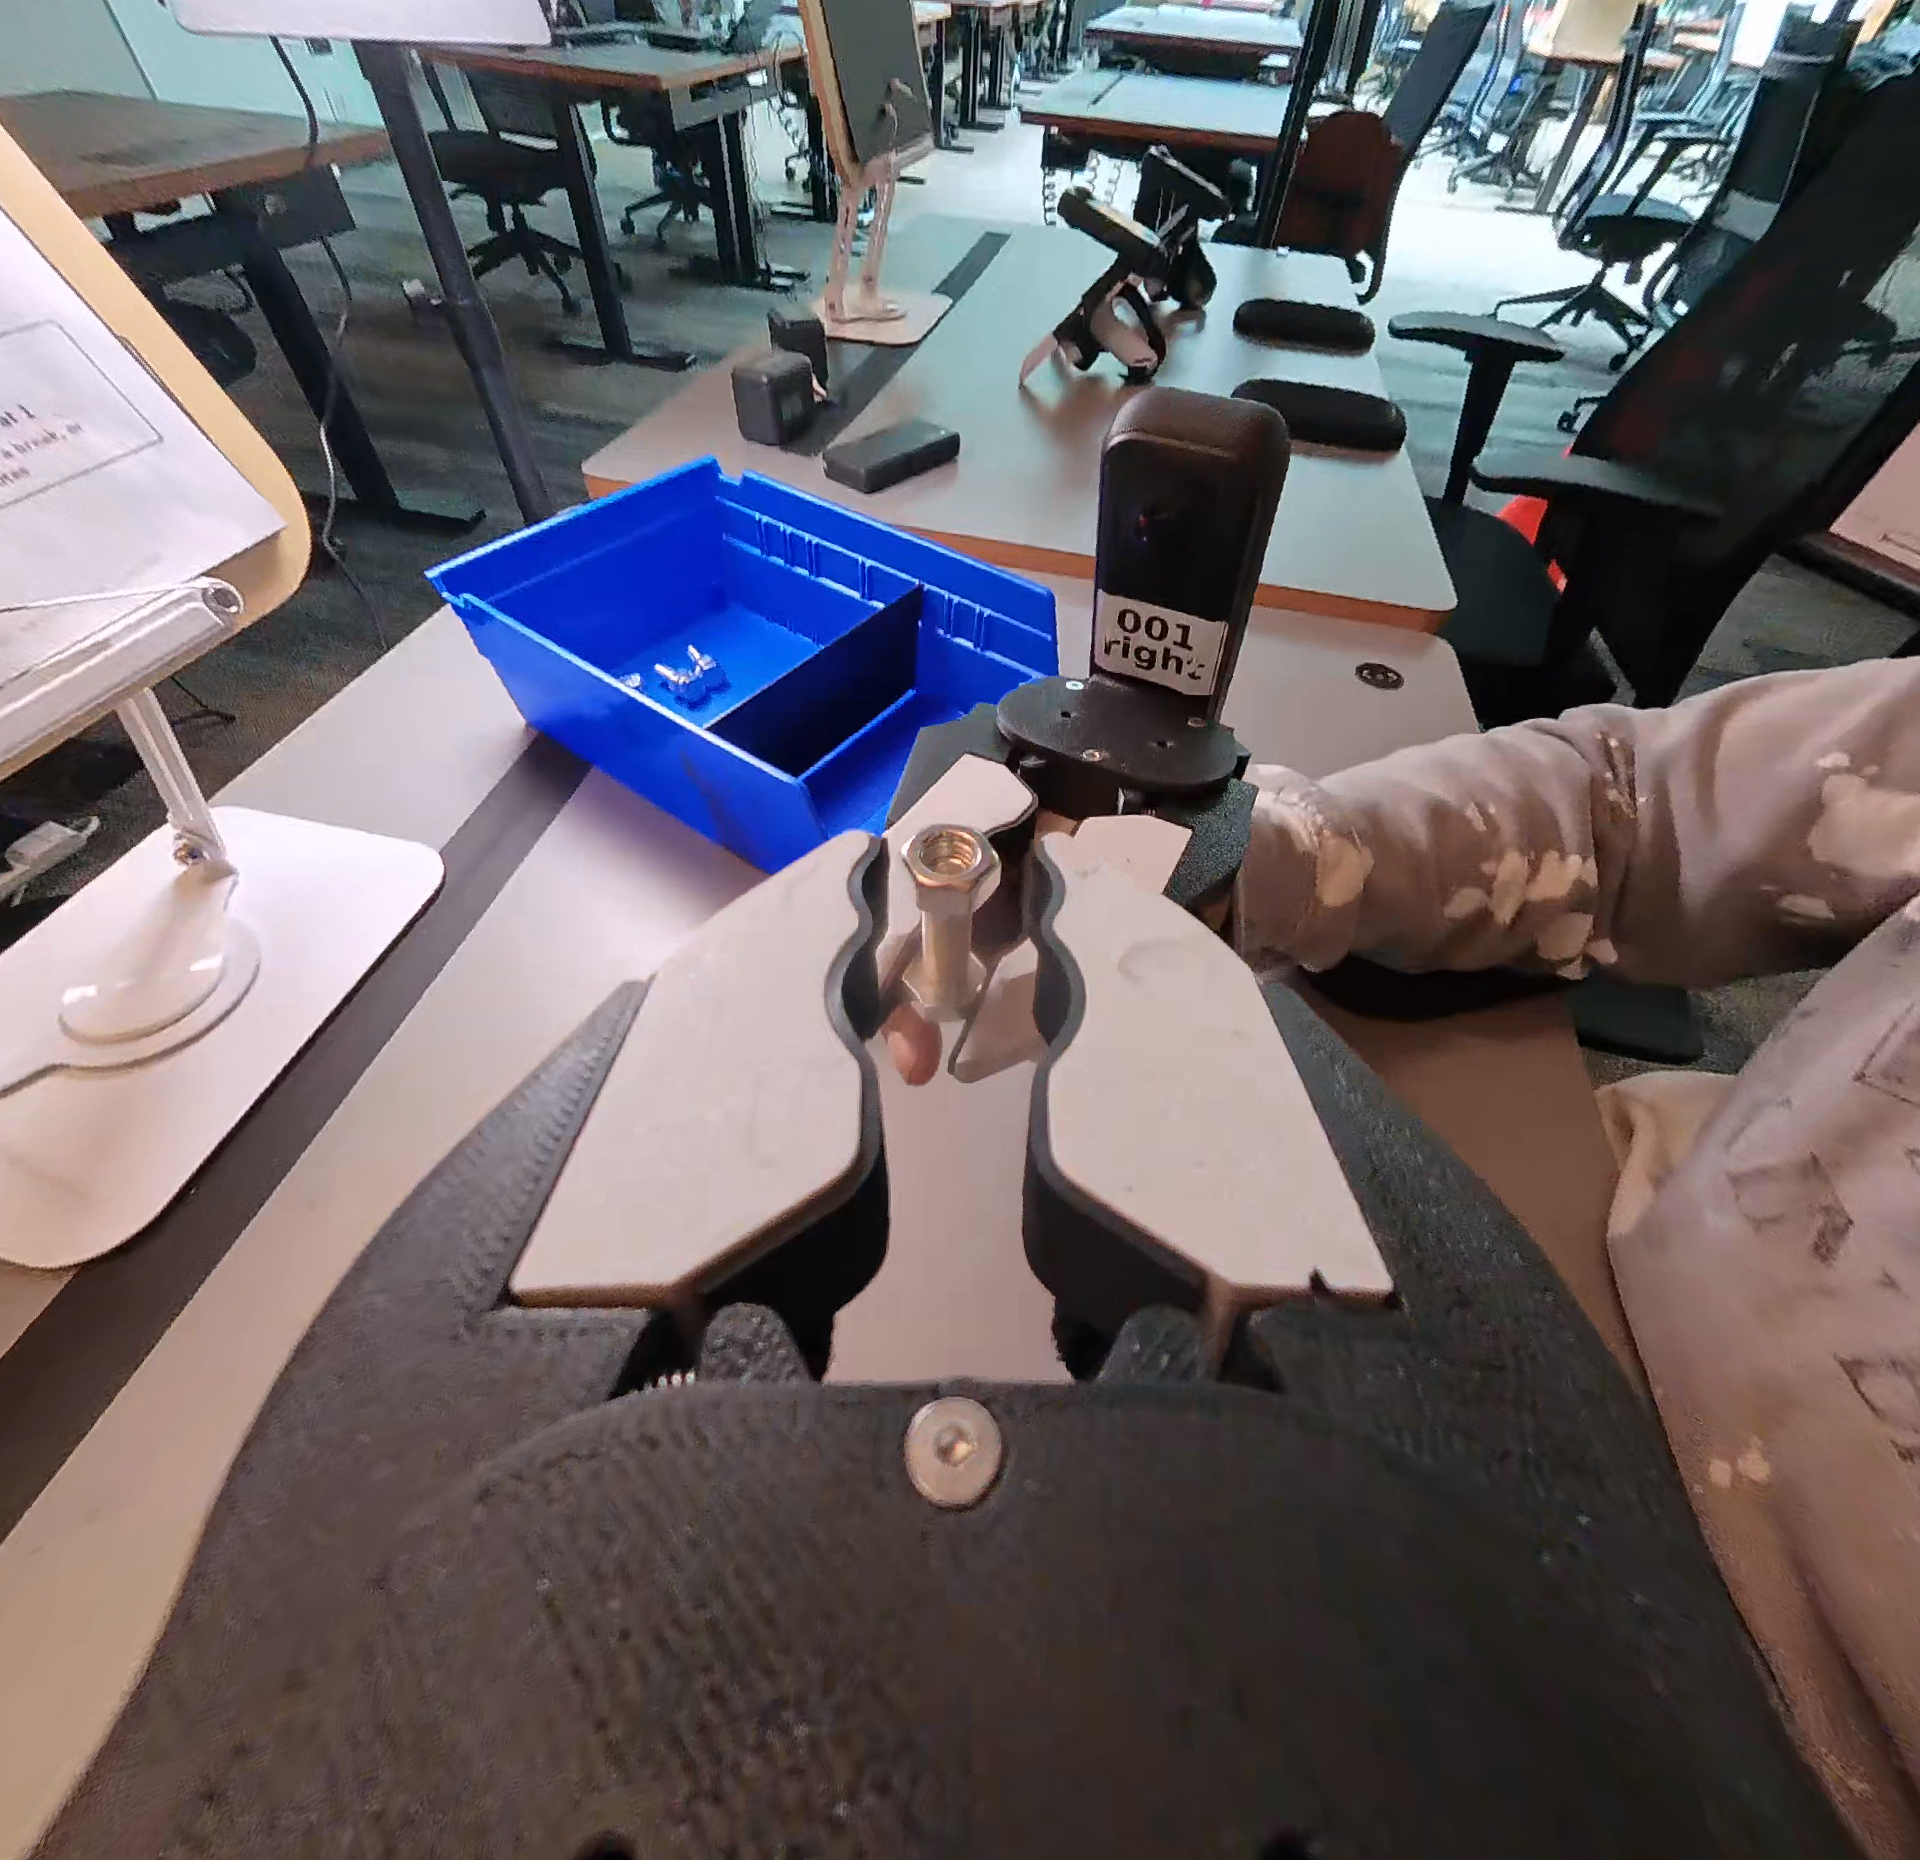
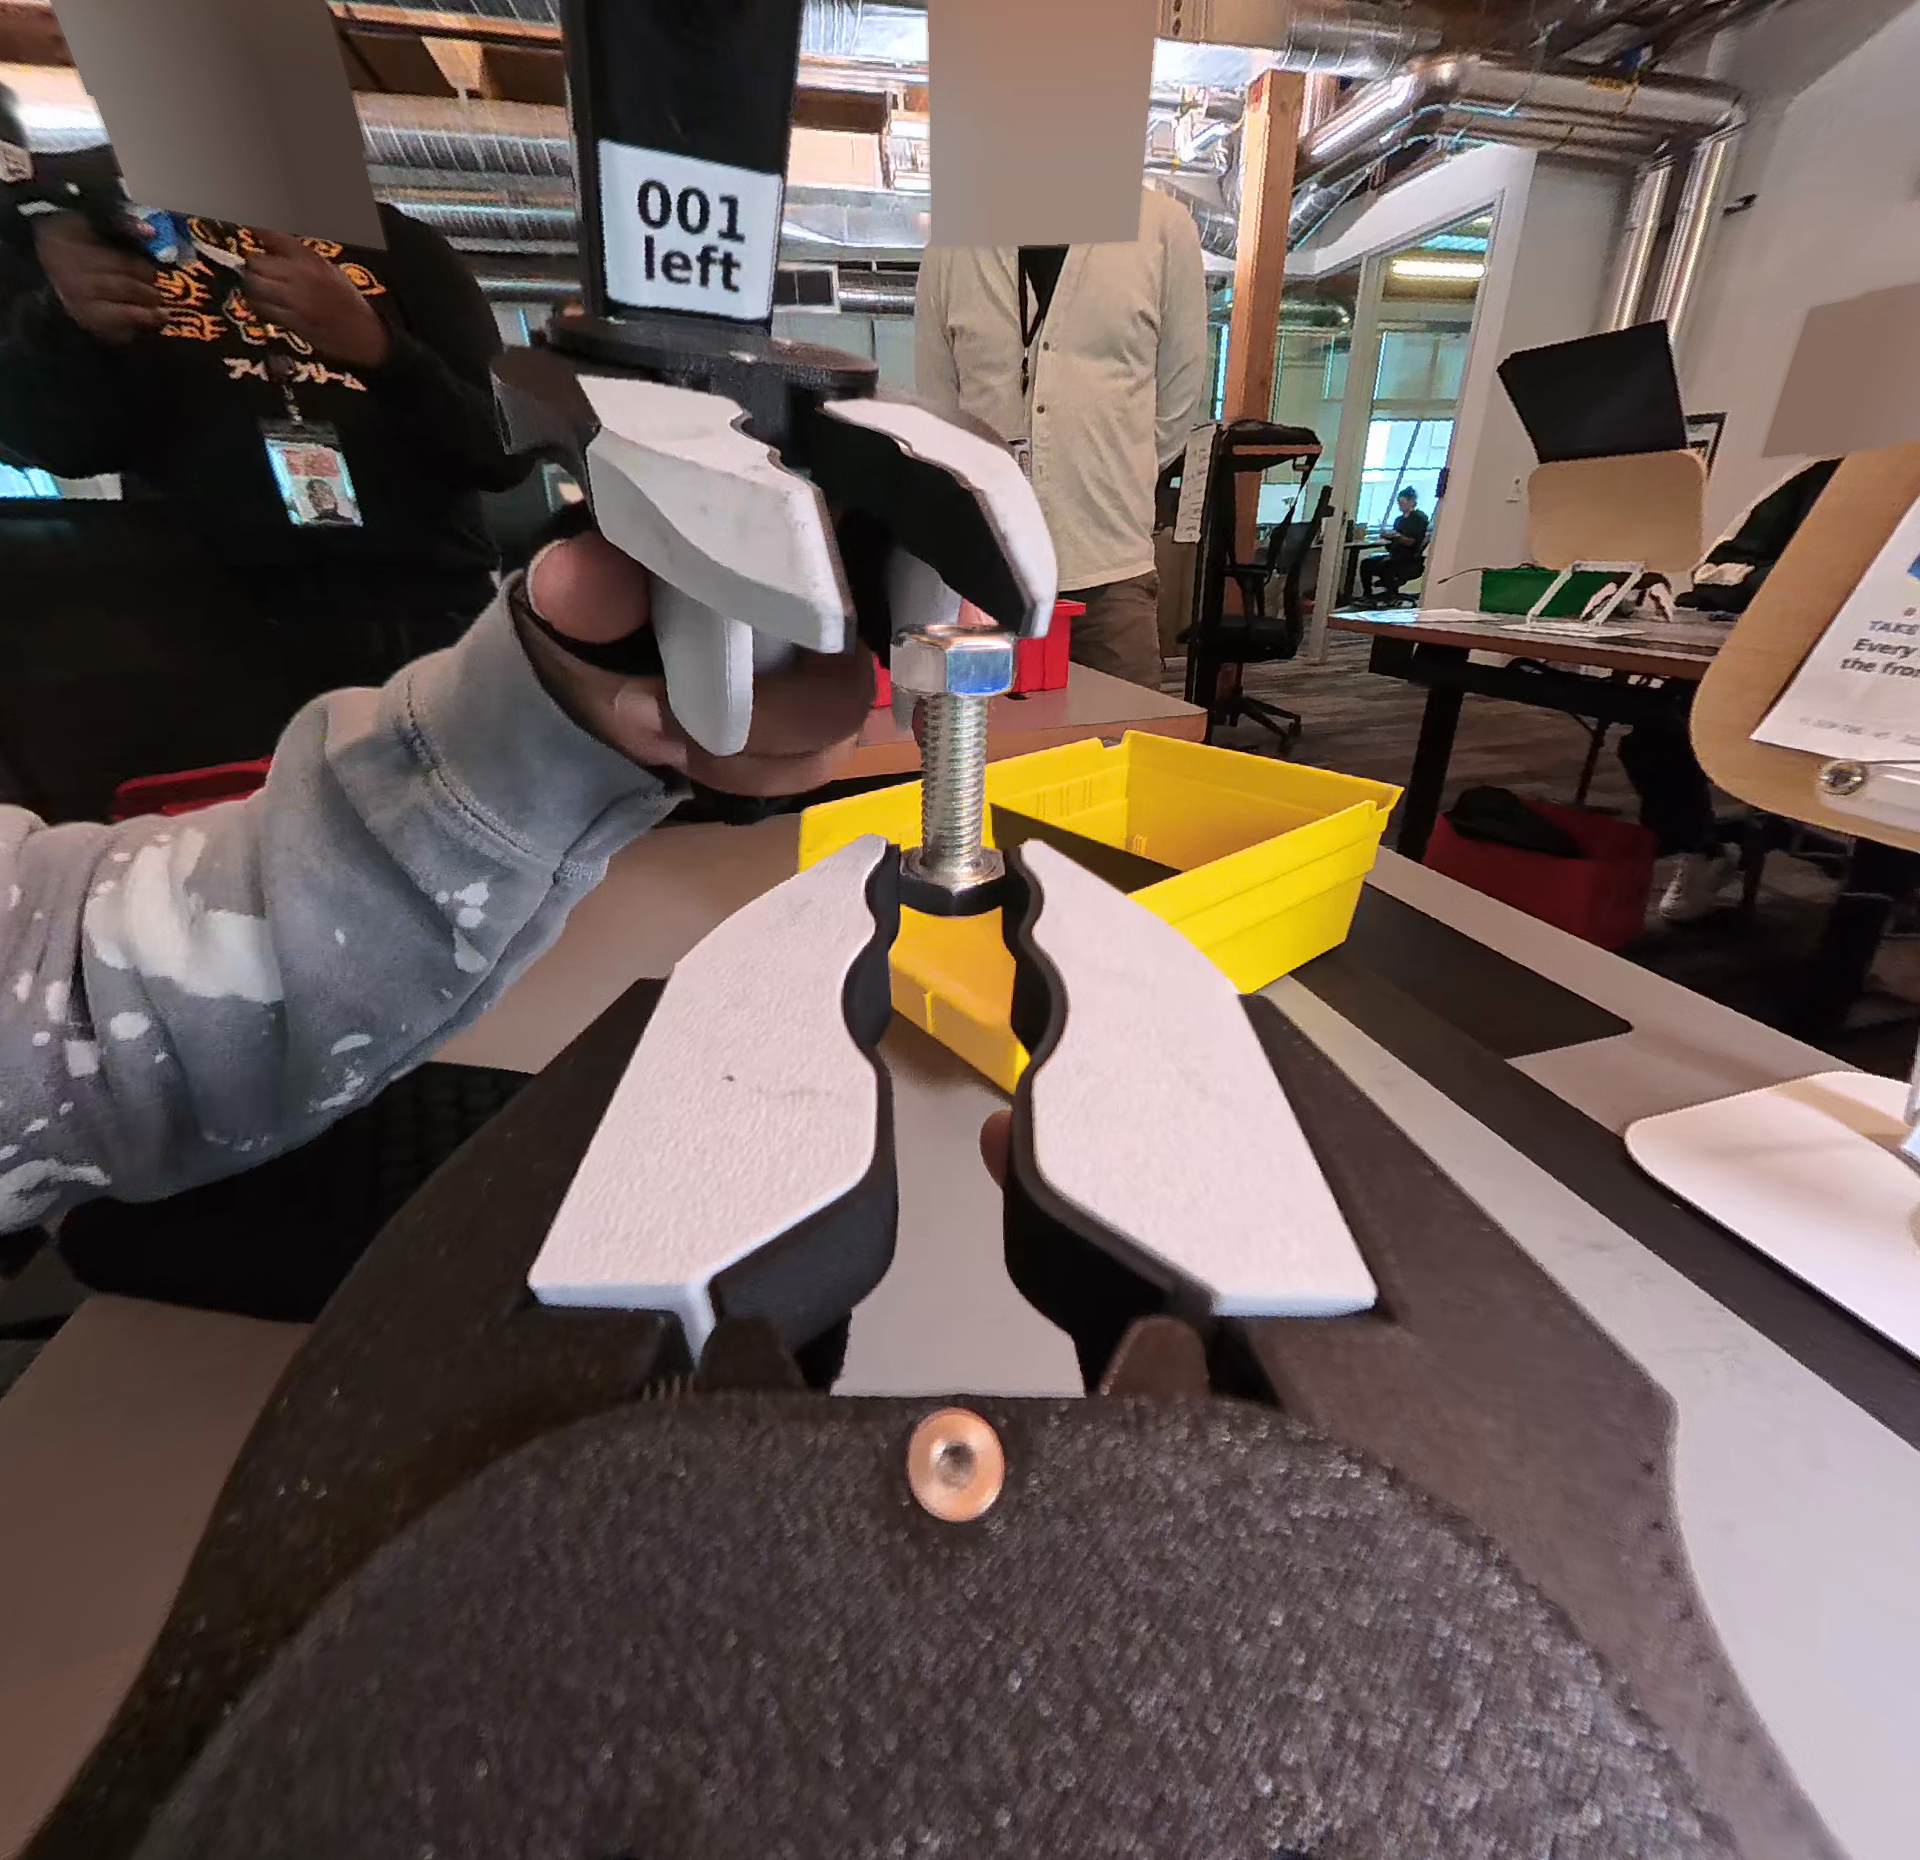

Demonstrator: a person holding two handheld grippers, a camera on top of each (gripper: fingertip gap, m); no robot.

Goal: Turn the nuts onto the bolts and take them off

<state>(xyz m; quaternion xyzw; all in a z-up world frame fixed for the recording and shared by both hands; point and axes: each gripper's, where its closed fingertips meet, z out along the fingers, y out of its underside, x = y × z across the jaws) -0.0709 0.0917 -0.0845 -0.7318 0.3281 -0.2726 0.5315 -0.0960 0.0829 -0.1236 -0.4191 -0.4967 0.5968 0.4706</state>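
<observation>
My right gripper [image 2: 951,880], fingers clamped on the hexagonal steel nut [image 2: 951,868]; my left gripper [image 1: 951,953], fingers clamped on the zinc-plated steel bolt [image 2: 954,740] head above. Risk: misaligned axes would cross-thread. Beyond, 1 yellow plastic bin [image 2: 1247,875].
</observation>
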